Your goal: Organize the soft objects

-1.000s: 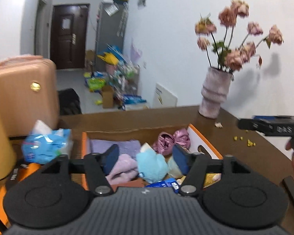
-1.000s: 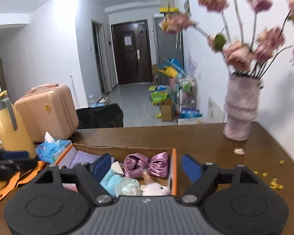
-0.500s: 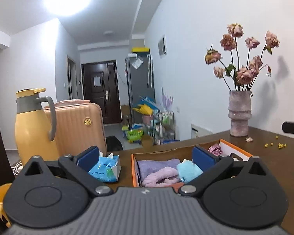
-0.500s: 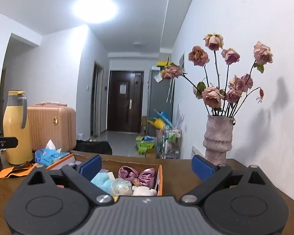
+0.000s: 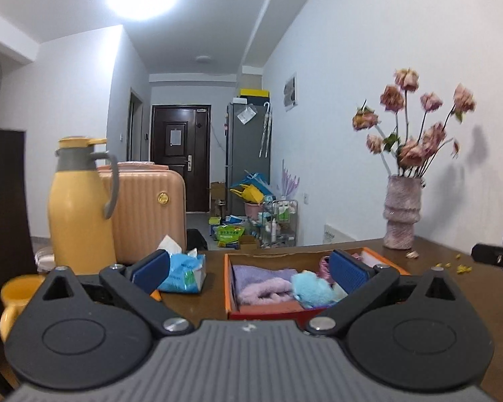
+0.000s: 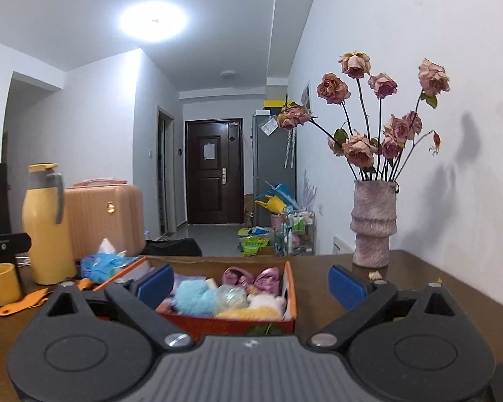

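Left wrist view
Left gripper: released, its blue pads spread wide with nothing between them, low over the table.
Orange box: on the brown table at 12 o'clock from the gripper, just ahead of it.
Box contents: a folded lilac towel at the box's 9 o'clock side, a pink towel touching its near edge, a blue plush toy just beside them toward 3 o'clock.
Tissue pack: blue, outside the box at its 9 o'clock, near but apart.
Yellow flask: upright at 10 o'clock, with a peach suitcase behind it.
Vase of dried roses: upright at 2 o'clock, beyond the box.
Right gripper: only a dark sliver shows at 3 o'clock.

Right wrist view
Right gripper: unclenched, fingers far apart and holding nothing.
Orange box: at 12 o'clock, slightly toward 11, close ahead.
Contents: blue plush toy at the box's 9 o'clock side, a shiny purple bow at the far side, a clear crinkled bag in the middle, a yellow soft piece at the near edge.
Yellow mug: at 9 o'clock, just beside the flask.
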Demonstrator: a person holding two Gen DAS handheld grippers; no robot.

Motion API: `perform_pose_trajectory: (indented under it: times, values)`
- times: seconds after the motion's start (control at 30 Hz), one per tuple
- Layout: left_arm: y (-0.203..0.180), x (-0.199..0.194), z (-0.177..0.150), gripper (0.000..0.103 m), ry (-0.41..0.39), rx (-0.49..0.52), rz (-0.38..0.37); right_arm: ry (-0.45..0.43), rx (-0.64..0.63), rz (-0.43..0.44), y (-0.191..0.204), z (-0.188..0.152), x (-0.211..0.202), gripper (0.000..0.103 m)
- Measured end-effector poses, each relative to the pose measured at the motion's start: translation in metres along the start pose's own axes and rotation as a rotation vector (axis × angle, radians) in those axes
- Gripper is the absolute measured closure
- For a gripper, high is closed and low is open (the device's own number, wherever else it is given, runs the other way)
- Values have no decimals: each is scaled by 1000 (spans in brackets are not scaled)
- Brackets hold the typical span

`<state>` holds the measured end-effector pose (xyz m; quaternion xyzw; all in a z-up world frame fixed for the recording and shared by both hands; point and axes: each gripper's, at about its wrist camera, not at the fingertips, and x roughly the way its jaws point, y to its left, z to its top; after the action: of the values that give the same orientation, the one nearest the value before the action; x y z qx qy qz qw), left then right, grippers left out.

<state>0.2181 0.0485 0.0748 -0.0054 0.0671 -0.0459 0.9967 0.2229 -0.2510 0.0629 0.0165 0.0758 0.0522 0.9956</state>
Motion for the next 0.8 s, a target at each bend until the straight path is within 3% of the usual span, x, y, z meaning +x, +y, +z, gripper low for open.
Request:
perform_pose_trajectory:
  times: [0.27,0.43,0.53,0.8]
  values:
    - [-8,-114,-38,0,73,34,69,91,32,39,16,-34,-105,4]
    - [-5,-179,-53,0,51,43,116,115,-6,47,33,-60,-174,1]
    - [-9,-197,-60,0,62,88,112,107,15,60,42,-73,-199,0]
    - [-19,-200,-55,0,50,44,88,123,49,71,36,-67,-203,0]
